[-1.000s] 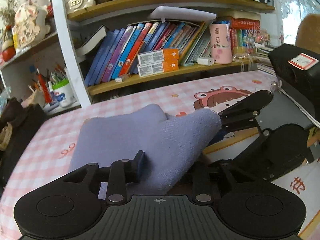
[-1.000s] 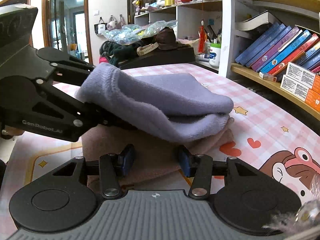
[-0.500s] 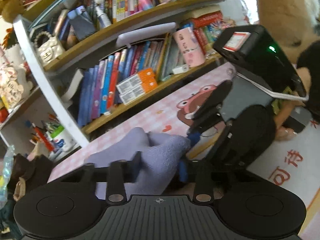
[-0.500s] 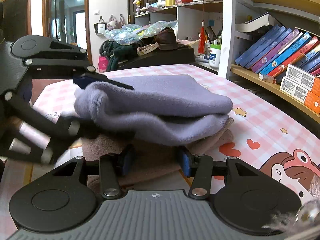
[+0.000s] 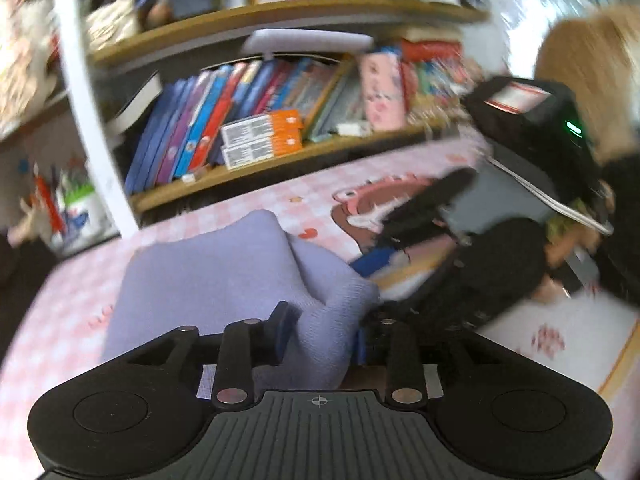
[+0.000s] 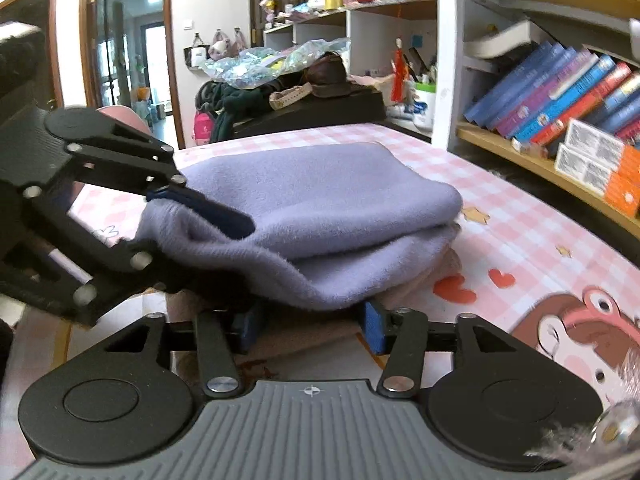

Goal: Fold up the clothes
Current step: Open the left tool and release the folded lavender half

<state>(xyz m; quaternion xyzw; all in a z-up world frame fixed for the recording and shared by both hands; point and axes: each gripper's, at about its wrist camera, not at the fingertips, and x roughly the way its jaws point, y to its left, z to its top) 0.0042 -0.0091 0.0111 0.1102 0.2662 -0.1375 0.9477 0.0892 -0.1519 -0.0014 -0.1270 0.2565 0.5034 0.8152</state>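
pink checked table (image 6: 520, 216) | bookshelf (image 5: 256, 168): books (image 5: 208, 128) | lavender cloth (image 6: 320, 200) folded

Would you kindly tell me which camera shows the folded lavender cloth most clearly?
The right wrist view: the lavender cloth is sharp, its stacked layers visible. The left wrist view is motion-blurred, showing only its bunched end.

Both wrist cams low, close in. Left looks across the checked tablecloth (image 5: 240, 208) toward the bookshelf (image 5: 280, 160) — blurred. Right faces the doorway (image 6: 132, 64). Shared: folded lavender cloth (image 5: 208, 280) (image 6: 320, 208) — opposite sides.
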